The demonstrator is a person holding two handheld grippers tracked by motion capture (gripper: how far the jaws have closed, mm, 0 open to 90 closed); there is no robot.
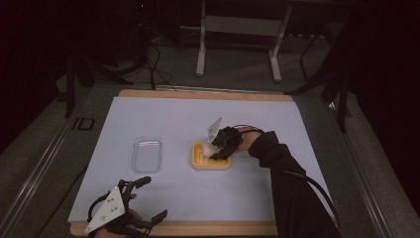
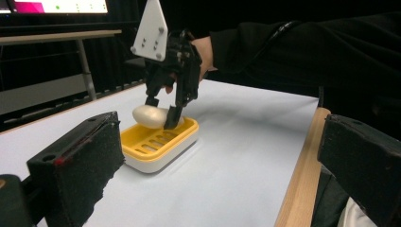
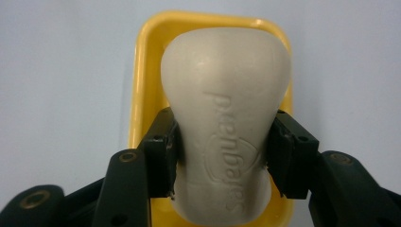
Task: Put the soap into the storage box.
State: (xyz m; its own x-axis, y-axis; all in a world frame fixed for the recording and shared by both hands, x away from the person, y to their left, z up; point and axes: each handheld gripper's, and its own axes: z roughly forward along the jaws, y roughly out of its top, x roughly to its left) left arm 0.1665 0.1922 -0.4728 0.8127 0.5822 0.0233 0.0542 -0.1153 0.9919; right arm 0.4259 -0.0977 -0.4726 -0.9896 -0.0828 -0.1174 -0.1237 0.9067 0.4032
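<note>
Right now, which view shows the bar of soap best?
The right gripper view: the soap is close up, embossed lettering legible, pinched at its waist by the right gripper over the yellow soap dish. The left gripper view shows it from the side, a pale oval at the dish. The high view gives a small pale patch.

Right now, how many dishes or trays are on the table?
2: a yellow soap dish at mid-table, under the soap bar held in the right hand-held gripper, and a clear plastic tray to its left.
</note>
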